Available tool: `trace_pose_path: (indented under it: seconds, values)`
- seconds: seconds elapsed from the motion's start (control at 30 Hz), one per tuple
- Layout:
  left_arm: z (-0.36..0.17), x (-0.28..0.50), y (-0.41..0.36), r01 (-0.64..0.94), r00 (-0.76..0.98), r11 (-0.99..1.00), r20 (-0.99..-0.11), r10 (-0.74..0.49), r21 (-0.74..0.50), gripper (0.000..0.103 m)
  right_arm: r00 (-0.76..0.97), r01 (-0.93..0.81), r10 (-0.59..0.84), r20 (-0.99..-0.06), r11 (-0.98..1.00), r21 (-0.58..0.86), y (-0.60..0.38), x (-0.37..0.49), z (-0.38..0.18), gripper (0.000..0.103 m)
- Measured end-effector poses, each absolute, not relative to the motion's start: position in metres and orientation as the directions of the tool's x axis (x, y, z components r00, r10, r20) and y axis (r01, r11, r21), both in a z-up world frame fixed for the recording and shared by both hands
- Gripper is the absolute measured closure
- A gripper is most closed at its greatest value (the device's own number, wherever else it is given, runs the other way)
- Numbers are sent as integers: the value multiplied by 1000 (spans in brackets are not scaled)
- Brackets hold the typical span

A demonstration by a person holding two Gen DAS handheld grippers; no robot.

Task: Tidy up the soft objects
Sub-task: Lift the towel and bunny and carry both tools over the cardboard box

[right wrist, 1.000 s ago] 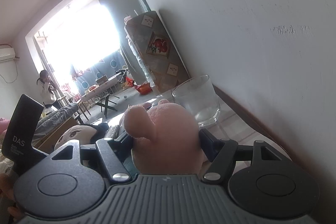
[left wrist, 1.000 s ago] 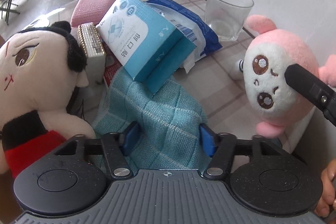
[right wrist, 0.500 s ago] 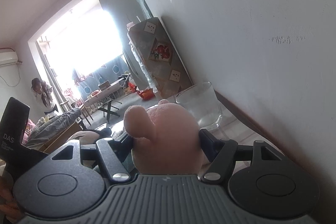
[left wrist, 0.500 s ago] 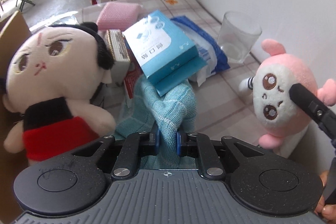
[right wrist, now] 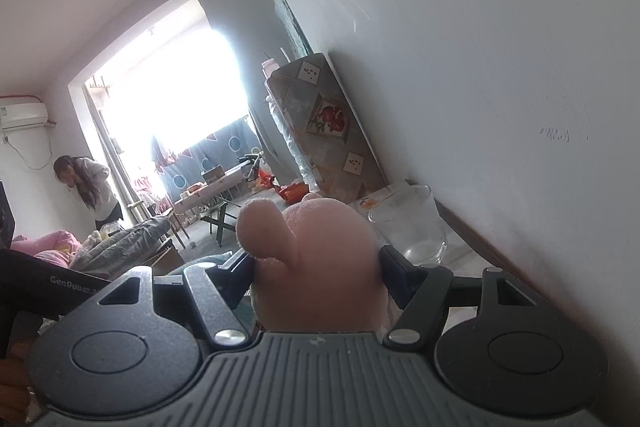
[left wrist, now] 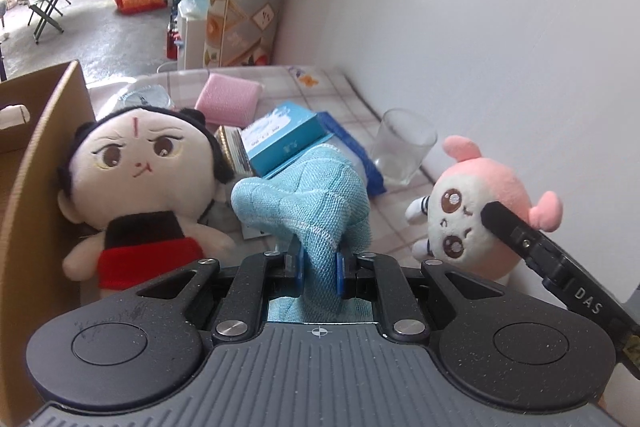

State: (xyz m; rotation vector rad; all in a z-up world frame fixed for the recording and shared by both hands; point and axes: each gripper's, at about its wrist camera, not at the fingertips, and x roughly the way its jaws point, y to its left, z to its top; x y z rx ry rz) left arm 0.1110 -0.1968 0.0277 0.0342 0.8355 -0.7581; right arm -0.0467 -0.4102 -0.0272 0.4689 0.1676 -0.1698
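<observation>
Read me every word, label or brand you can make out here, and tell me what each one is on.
"DAS": on the black arm of the right gripper, seen from the left wrist.
Blue box: printed characters, too small to read.
Black gripper body at the left edge, right wrist view: pale lettering, too blurred to read.

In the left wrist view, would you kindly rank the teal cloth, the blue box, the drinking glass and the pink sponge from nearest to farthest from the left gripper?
1. Teal cloth: clamped in the left gripper.
2. Blue box: just behind the cloth, slightly left.
3. Drinking glass: back right, near the wall.
4. Pink sponge: farthest, back left of centre.
</observation>
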Motion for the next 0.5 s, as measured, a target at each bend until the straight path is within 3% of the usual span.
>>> trace_pose_path:
  seconds: [0.5]
  values:
    - [76,85,-107,580,543,743,-521,-658,-334,91,987,142,-104,-120,914,380,-371,-66,28,33]
